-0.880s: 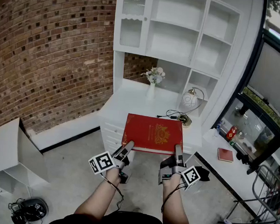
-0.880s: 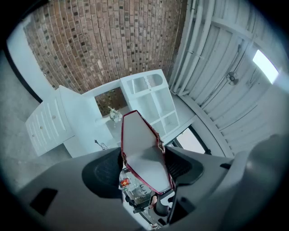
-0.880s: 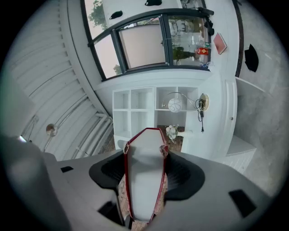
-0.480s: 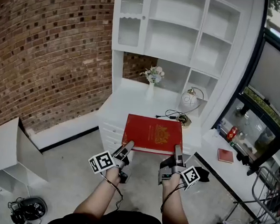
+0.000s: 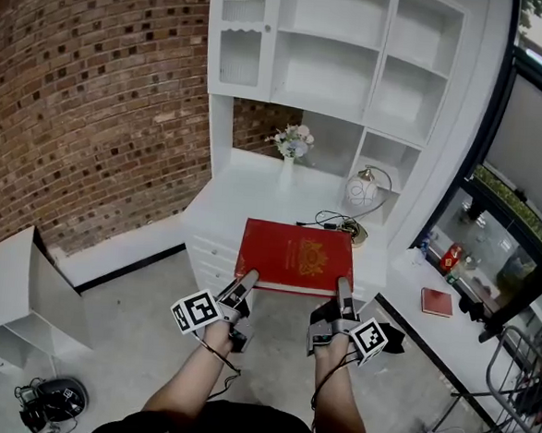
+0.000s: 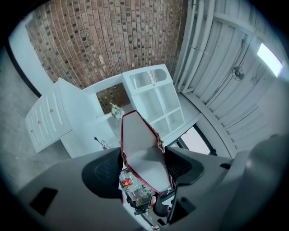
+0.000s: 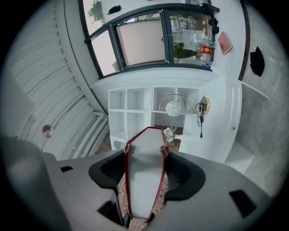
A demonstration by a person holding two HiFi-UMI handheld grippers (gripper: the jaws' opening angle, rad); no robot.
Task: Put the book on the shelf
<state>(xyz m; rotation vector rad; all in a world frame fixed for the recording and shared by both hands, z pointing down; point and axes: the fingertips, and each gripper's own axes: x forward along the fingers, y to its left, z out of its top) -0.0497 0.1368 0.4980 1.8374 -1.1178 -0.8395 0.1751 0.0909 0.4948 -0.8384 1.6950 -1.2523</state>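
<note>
A large red book with a gold crest is held flat in the air in front of the white desk. My left gripper is shut on its near left corner, and my right gripper is shut on its near right corner. In the left gripper view the book stands edge-on between the jaws, white page block showing. The right gripper view shows the book clamped the same way. The white shelf unit rises above the desk, its compartments bare.
On the desk stand a small flower vase and a globe lamp with a black cable. A brick wall is on the left. A low white cabinet sits at the left, a second red book lies on the right ledge.
The book and both grippers keep their grip and place. The view has shifted slightly, so the shelf and desk sit a little lower and to the left.
</note>
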